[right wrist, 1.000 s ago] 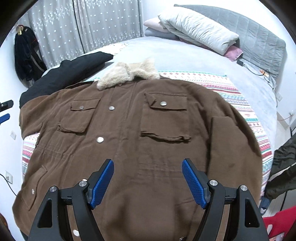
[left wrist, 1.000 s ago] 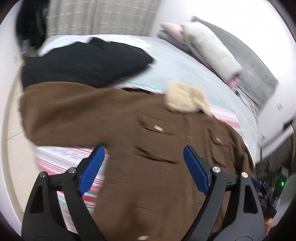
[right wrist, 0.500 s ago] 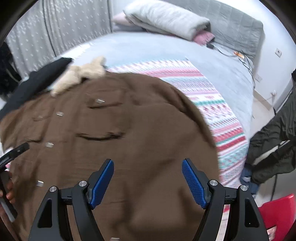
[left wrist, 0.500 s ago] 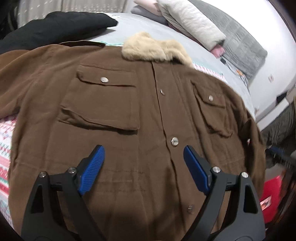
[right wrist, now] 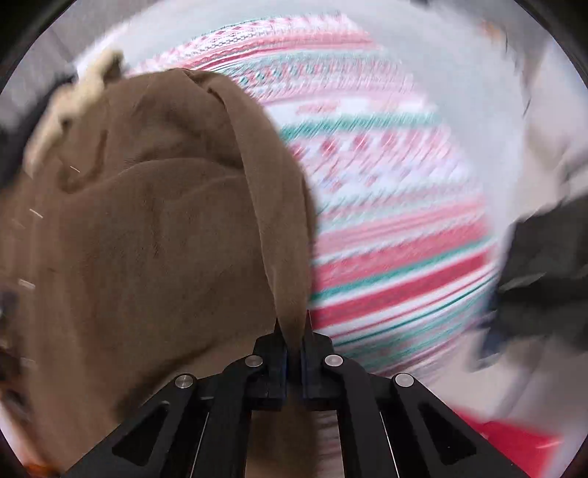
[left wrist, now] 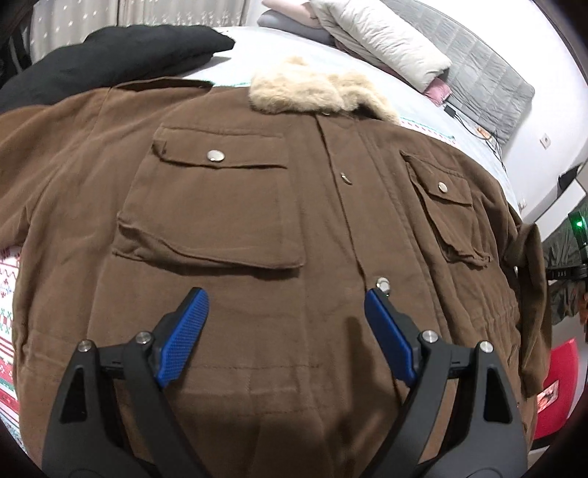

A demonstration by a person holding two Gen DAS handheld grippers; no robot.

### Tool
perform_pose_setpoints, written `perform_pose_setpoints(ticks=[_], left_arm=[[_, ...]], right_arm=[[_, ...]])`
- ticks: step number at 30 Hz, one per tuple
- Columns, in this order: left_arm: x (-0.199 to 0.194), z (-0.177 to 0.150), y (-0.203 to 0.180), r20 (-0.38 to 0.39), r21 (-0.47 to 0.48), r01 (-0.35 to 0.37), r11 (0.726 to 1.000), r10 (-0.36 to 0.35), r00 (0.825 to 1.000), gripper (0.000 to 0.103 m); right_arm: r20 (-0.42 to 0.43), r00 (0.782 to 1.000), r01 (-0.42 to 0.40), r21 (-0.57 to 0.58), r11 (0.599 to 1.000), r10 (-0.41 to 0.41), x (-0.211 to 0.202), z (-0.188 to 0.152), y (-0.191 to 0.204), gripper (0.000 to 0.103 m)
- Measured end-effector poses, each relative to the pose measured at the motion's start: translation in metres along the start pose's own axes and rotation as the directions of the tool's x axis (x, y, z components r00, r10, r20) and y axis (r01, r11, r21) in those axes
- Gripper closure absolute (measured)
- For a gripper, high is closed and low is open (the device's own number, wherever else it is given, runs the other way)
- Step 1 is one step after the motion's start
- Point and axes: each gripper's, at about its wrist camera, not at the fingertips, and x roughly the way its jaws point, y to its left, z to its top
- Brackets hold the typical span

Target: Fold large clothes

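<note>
The big brown coat [left wrist: 257, 228] lies flat on the bed, front side up, w/ its fluffy tan collar [left wrist: 316, 92] at the far end near the pillows [left wrist: 382, 33]. It's spread out like that so the sides can be folded in.

The left gripper [left wrist: 286, 334] hangs just over the middle of the coat, jaws wide apart, nothing in them. Looks like it's waiting there, maybe to press the coat down so it won't slide.

The right gripper [right wrist: 292, 323] is clamped tight on a strip of the coat's edge [right wrist: 279, 228], prob. the sleeve or side; pic is too blurry to tell which. The cloth rises in a ridge from the jaws, w/ the striped blanket [right wrist: 386, 220] bare beside it.

I think the 1st fold is just starting: pull that side in over the front.

A black garment [left wrist: 110, 59] sits past the coat, out of the way.
</note>
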Motion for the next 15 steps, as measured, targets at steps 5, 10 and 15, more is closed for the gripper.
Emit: perform_pose_setpoints(ticks=[5, 10, 15], left_arm=[[0.001, 0.001, 0.008, -0.004, -0.032, 0.018, 0.999, -0.018, 1.0, 0.016], [0.004, 0.0, 0.008, -0.01, -0.027, 0.014, 1.0, -0.014, 1.0, 0.016], [0.0, 0.001, 0.008, -0.015, -0.013, 0.001, 1.0, -0.001, 1.0, 0.016]], right_arm=[[0.156, 0.783, 0.614, -0.044, 0.788, -0.602, -0.043, 0.061, -0.004, 0.1], [0.184, 0.598, 0.785, 0.065, 0.617, -0.78, -0.04, 0.13, -0.017, 0.098], [0.192, 0.639, 0.751, 0.053, 0.658, -0.745, -0.013, 0.149, -0.001, 0.054]])
